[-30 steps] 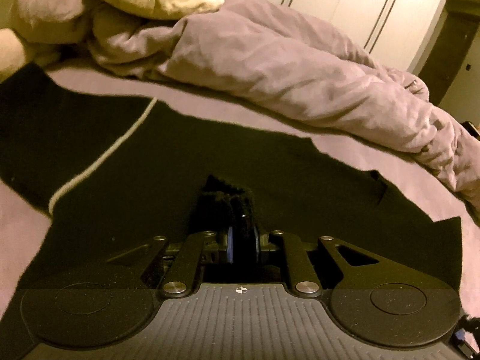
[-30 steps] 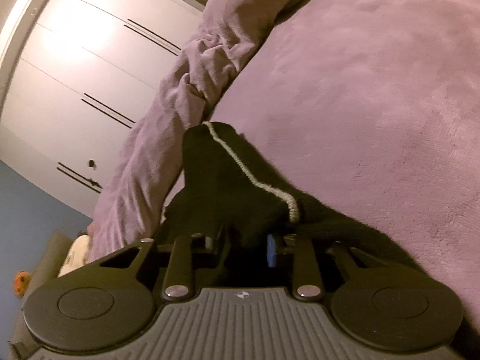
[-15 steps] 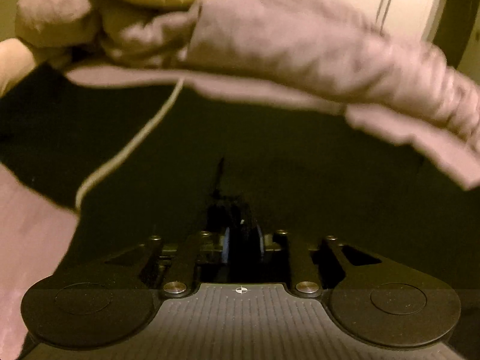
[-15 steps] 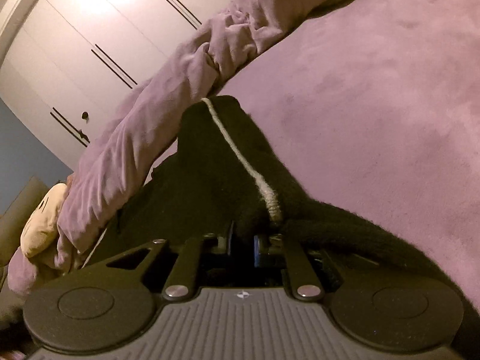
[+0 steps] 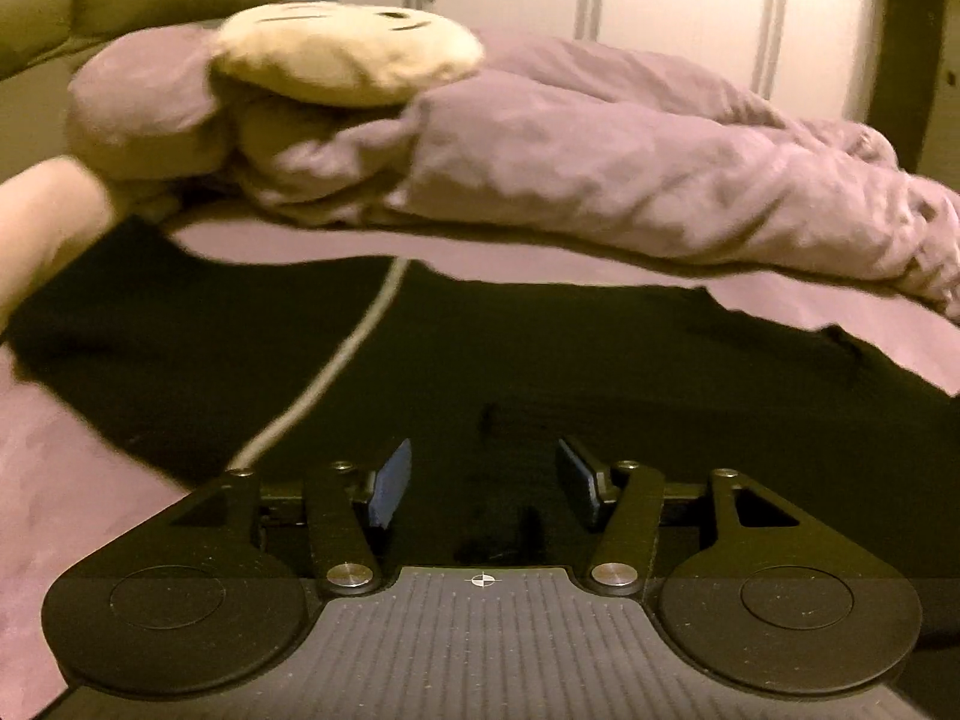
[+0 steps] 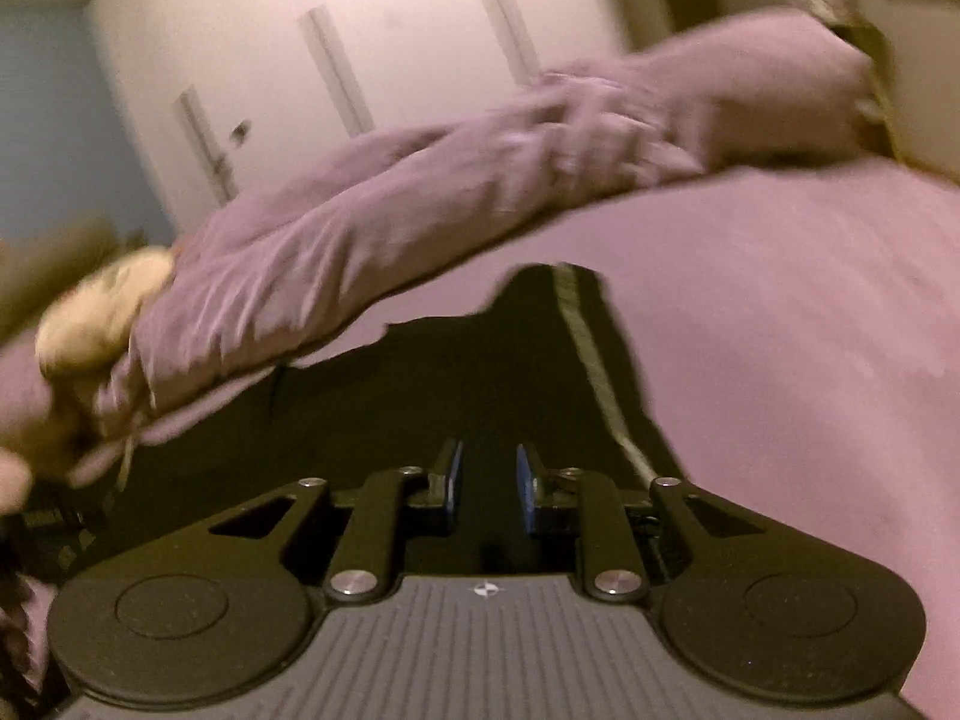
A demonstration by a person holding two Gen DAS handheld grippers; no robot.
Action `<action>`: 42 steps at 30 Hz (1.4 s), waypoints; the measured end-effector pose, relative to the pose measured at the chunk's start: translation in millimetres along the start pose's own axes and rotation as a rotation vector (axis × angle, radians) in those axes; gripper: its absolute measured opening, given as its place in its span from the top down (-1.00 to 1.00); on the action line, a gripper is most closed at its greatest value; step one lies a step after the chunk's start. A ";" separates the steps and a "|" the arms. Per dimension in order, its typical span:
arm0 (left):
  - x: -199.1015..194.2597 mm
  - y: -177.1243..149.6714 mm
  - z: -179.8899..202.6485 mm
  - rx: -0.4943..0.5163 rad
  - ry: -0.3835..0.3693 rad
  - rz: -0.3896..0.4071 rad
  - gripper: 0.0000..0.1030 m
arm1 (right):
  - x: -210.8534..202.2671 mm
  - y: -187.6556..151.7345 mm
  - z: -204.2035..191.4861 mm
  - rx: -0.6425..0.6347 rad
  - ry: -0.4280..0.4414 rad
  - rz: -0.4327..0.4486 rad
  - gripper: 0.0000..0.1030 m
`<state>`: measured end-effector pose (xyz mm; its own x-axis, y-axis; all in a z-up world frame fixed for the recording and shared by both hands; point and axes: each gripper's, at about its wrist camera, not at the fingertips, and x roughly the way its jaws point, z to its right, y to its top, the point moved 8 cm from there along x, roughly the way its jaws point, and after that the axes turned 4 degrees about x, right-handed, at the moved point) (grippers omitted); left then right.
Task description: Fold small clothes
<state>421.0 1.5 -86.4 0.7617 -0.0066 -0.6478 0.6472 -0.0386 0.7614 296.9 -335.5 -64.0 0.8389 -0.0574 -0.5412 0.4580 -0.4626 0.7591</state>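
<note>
Black knit garment with a pale stripe [image 5: 540, 348] lies flat on the purple bed [image 5: 72, 492]. Left tongs [image 5: 483, 474] have just been opening, nothing gripped. Right tongs [image 6: 487, 474] slightly apart, empty, over the cloth's near edge.

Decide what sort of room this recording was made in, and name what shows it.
Most likely a bedroom: a bed with a purple sheet, a rumpled duvet heaped along it, and pale wardrobe doors behind.
</note>
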 end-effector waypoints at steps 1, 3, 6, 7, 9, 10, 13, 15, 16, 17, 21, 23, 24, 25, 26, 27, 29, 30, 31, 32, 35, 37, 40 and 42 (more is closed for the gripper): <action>4.2 -1.6 6.3 0.024 0.002 0.000 -0.27 | 14.3 5.0 -8.2 -0.048 -0.011 -0.001 0.68; 19.5 -4.8 18.1 0.076 0.008 -0.011 -0.28 | 39.6 16.0 -20.2 -0.125 -0.041 -0.006 0.68; 43.7 -20.2 24.8 0.089 0.039 -0.087 -0.33 | 83.2 19.0 -26.7 -0.294 -0.116 -0.006 0.69; 44.7 -22.8 25.1 0.087 0.043 -0.068 -0.43 | 99.4 15.3 -20.3 -0.334 -0.161 -0.035 0.76; 44.3 -24.9 27.9 0.122 0.046 -0.040 -0.49 | 119.4 10.4 0.3 -0.372 -0.222 -0.050 0.77; 43.9 -25.6 28.5 0.136 0.047 -0.033 -0.54 | 119.7 14.6 7.7 -0.358 -0.217 -0.033 0.83; 41.3 -26.5 24.9 0.119 0.022 -0.044 -0.58 | 116.4 27.5 29.5 -0.267 -0.239 -0.024 1.00; 37.4 -25.9 22.4 0.099 0.015 -0.063 -0.58 | 110.5 27.5 32.2 -0.235 -0.241 -0.030 1.00; 33.7 -25.7 21.0 0.093 0.014 -0.069 -0.58 | 106.5 26.3 27.7 -0.261 -0.263 -0.032 1.00; 30.2 -26.0 20.5 0.086 0.006 -0.074 -0.58 | 98.0 22.7 20.7 -0.288 -0.281 -0.025 1.00; 18.9 -31.3 24.4 0.104 -0.020 -0.086 -0.58 | 56.0 2.0 2.4 -0.249 -0.219 -0.025 1.00; 15.3 -34.0 24.9 0.111 -0.029 -0.087 -0.58 | 40.7 -10.2 7.2 -0.241 -0.226 -0.040 1.00; 13.9 -35.2 24.1 0.111 -0.031 -0.091 -0.58 | 36.8 -14.9 12.4 -0.226 -0.233 -0.054 1.00; 12.1 -35.8 23.0 0.107 -0.035 -0.093 -0.58 | 34.7 -20.2 20.6 -0.207 -0.244 -0.072 1.00; 10.7 -36.0 21.3 0.101 -0.039 -0.096 -0.58 | 34.4 -23.5 26.9 -0.196 -0.244 -0.084 1.00; 9.0 -36.5 19.3 0.095 -0.043 -0.101 -0.58 | 34.3 -25.7 31.6 -0.187 -0.234 -0.089 1.00; 4.8 -37.7 14.6 0.078 -0.062 -0.114 -0.61 | 36.4 -27.0 34.7 -0.194 -0.224 -0.095 1.00; 2.0 -38.7 10.6 0.064 -0.074 -0.117 -0.63 | 37.9 -27.0 33.9 -0.199 -0.230 -0.099 1.00; -1.6 -39.4 5.1 0.048 -0.082 -0.117 -0.64 | 37.9 -27.8 32.2 -0.201 -0.239 -0.103 1.00; -5.8 -39.9 -1.9 0.035 -0.089 -0.114 -0.64 | 39.0 -27.4 30.4 -0.198 -0.255 -0.107 1.00; -19.4 -39.9 -37.3 -0.025 -0.082 -0.079 -0.70 | 27.1 -24.2 13.7 -0.168 -0.276 -0.066 0.85; -24.1 -40.5 -71.8 -0.088 -0.053 -0.060 -0.79 | 18.9 -29.3 -3.8 -0.157 -0.221 -0.034 0.54; -22.1 -42.3 -133.6 -0.188 0.020 -0.057 -0.79 | 18.1 -48.1 -17.0 -0.148 -0.174 -0.039 0.31; -16.8 -41.9 -181.2 -0.269 0.084 -0.065 -0.79 | 16.6 -54.1 -17.3 -0.155 -0.188 -0.004 0.24</action>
<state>386.6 184.3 -102.9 0.7110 0.0708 -0.6996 0.6709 0.2298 0.7050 291.1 -296.0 -107.8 0.7741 -0.2262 -0.5912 0.5131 -0.3229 0.7953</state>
